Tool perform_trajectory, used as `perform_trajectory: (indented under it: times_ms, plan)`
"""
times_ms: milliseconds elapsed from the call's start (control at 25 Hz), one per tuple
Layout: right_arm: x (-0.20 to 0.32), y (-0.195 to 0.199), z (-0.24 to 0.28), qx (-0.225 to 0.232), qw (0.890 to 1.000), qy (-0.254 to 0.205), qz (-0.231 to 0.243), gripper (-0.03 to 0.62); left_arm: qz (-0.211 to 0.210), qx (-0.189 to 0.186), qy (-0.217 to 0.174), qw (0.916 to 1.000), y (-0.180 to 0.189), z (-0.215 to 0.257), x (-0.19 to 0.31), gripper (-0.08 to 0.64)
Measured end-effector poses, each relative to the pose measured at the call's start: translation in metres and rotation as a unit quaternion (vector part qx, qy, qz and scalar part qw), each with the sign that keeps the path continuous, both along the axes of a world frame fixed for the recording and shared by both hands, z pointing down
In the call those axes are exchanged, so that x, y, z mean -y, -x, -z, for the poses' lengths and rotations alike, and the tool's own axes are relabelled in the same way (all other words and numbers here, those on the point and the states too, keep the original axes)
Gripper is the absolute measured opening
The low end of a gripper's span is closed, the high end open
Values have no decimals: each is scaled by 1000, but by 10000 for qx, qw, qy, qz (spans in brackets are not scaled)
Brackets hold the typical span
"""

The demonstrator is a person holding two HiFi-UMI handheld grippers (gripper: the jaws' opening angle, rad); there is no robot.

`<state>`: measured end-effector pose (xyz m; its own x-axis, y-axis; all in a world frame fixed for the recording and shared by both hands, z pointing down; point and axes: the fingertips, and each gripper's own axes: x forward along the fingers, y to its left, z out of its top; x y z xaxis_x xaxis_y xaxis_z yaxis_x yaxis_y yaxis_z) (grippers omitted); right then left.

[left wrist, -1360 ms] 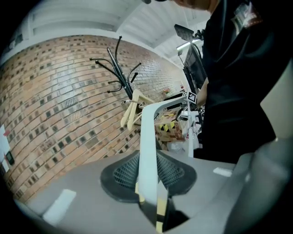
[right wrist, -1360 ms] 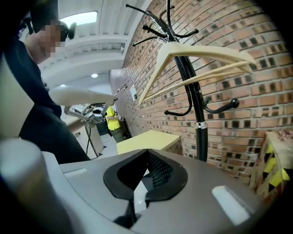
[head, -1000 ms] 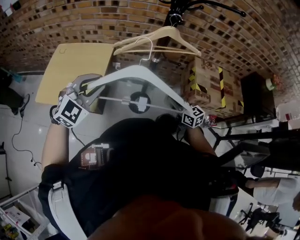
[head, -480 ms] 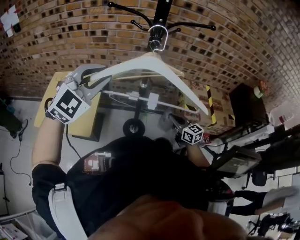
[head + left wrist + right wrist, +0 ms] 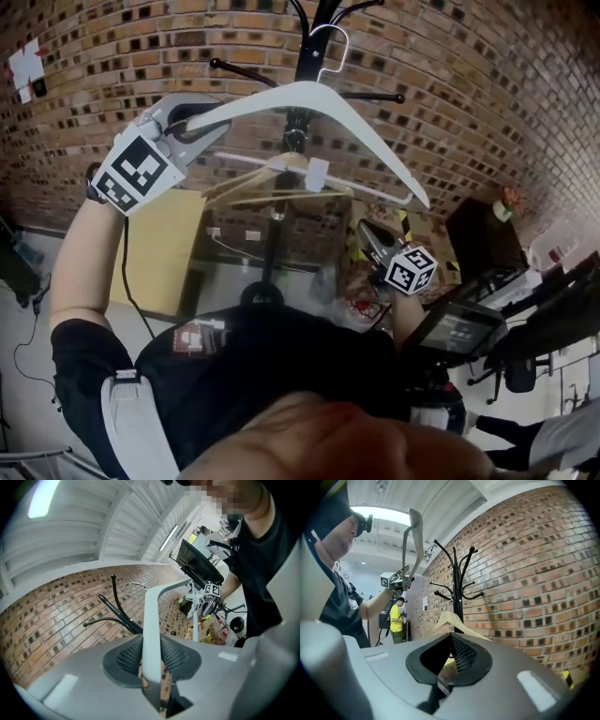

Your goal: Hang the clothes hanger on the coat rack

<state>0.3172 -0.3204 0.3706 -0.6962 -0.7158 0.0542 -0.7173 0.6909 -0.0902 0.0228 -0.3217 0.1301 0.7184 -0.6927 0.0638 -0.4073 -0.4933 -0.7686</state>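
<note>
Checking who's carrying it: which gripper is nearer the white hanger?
Left. The left gripper has its jaws clamped on one end of the white hanger. The right gripper is below the other end, jaws open and clear of it.

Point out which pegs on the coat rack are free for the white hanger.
Free: the left peg and right peg flanking the pole, both bare. Crowded: below them, where a wooden hanger hangs at the pole.
</note>
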Motion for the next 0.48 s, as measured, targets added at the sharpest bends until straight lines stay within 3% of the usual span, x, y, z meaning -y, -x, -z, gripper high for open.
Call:
perform_trajectory:
  times_ms: [240, 480]
  plan:
    - [13, 1, 66, -129, 9989, -456, 28, 14, -130, 141, -344, 9992, -21, 48, 8, 101]
    - [19, 10, 86, -263, 9975, -647, 145, 14, -251, 57, -442, 9987, -40, 89, 18, 101]
